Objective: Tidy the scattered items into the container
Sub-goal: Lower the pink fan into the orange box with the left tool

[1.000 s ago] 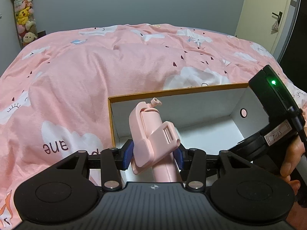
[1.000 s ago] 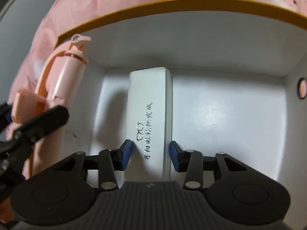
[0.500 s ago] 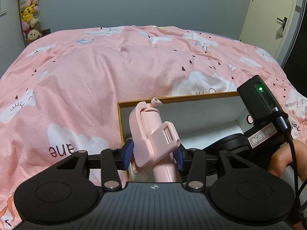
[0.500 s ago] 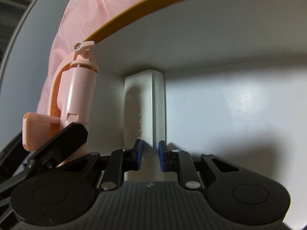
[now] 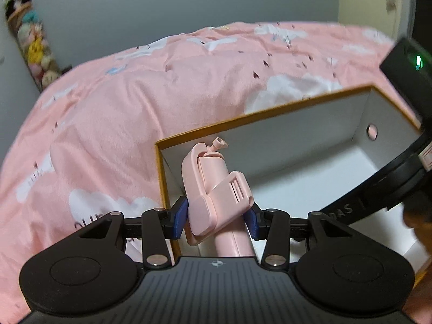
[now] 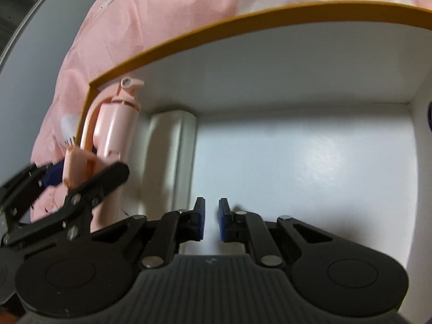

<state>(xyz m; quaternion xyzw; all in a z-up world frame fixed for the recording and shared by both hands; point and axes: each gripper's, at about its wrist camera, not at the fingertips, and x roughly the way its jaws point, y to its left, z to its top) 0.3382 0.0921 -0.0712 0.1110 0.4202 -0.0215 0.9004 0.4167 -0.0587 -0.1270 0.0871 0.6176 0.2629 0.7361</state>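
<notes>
The right gripper (image 6: 210, 220) had let go of the white case (image 6: 172, 156), now lying in the box (image 5: 270, 113) on the bed, fingers nearly together and empty, while the left gripper (image 5: 217, 217) stayed clamped on the pink gadget (image 5: 216, 186) over the box's left corner.

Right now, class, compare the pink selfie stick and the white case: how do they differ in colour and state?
The pink selfie stick is clamped in the left gripper, raised at the box's corner; the white case lies free on the box floor. The stick is pink and jointed; the case is white and plain. Both are elongated.
</notes>
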